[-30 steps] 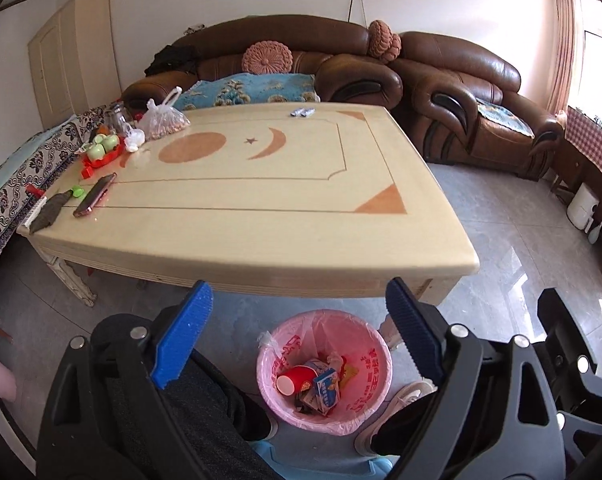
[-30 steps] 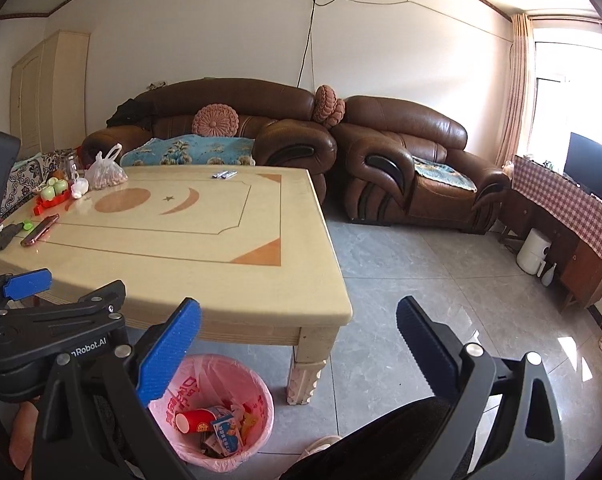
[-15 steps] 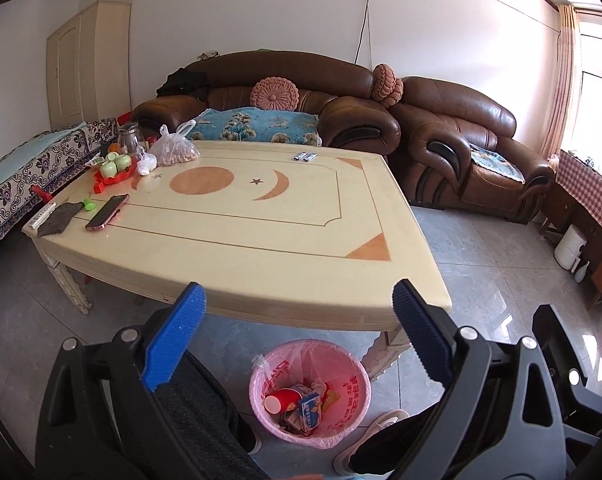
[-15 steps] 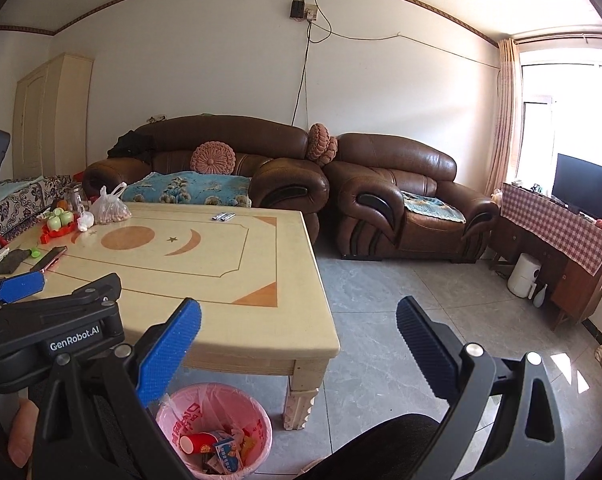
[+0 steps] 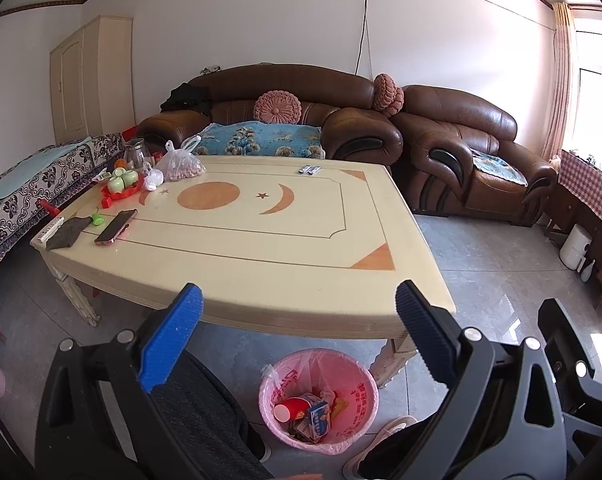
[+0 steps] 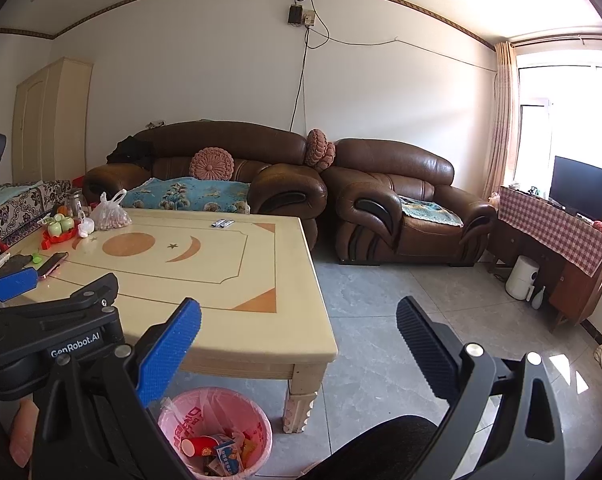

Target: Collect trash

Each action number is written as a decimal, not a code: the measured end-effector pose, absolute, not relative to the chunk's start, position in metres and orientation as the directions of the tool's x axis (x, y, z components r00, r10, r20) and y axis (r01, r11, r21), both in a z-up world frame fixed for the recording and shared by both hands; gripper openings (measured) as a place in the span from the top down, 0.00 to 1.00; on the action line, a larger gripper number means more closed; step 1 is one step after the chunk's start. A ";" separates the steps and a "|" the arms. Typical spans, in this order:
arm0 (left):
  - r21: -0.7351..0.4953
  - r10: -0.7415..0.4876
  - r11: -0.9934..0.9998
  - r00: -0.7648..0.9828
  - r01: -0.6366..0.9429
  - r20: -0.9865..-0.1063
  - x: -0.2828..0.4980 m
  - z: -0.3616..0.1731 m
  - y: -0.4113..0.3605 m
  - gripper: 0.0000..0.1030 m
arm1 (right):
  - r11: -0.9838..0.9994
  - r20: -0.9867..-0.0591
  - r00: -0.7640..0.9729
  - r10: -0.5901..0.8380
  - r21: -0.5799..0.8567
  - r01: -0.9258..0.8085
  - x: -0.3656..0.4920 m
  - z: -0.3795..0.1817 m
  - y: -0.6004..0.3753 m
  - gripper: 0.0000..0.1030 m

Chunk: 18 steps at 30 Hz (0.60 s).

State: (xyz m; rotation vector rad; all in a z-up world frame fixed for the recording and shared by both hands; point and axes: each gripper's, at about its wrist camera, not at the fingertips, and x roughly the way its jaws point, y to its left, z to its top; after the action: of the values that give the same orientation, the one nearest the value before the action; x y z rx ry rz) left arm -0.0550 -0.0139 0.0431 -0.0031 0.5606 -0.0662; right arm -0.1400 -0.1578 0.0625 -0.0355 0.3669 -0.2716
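Observation:
A pink-lined trash bin [image 5: 364,378] stands on the floor by the table's near corner leg. It holds a red cup [image 5: 289,410], a blue carton [image 5: 319,416] and other wrappers. My left gripper [image 5: 299,292] hangs open above it, in front of the table edge, with nothing between its fingers. My right gripper [image 6: 299,308] is also open and holds nothing, with the bin [image 6: 257,420] at its lower left. Two small packets [image 5: 309,169] lie at the far edge of the cream table [image 5: 261,240].
At the table's left end are a phone [image 5: 116,227], a grey cloth [image 5: 67,232], a red tray with green cups [image 5: 121,184] and a plastic bag [image 5: 179,166]. Brown sofas [image 6: 393,200] stand behind. A person's dark-trousered legs and a shoe [image 5: 385,432] are beside the bin.
Both grippers rose and tilted upward, so the bin sits lower in both views and more wall shows. The left jaws spread slightly wider.

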 end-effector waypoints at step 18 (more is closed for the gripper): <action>-0.016 -0.073 0.997 0.847 0.076 -0.526 -0.057 0.049 -0.013 0.07 | 0.964 -0.336 0.904 -0.266 -0.086 0.251 -0.141 0.070 -0.155 0.07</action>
State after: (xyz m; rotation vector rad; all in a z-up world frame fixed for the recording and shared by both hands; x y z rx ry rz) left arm -0.0569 -0.0135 0.0491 0.0054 0.5541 -0.0782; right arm -0.1413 -0.1554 0.0696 -0.0411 0.3531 -0.2672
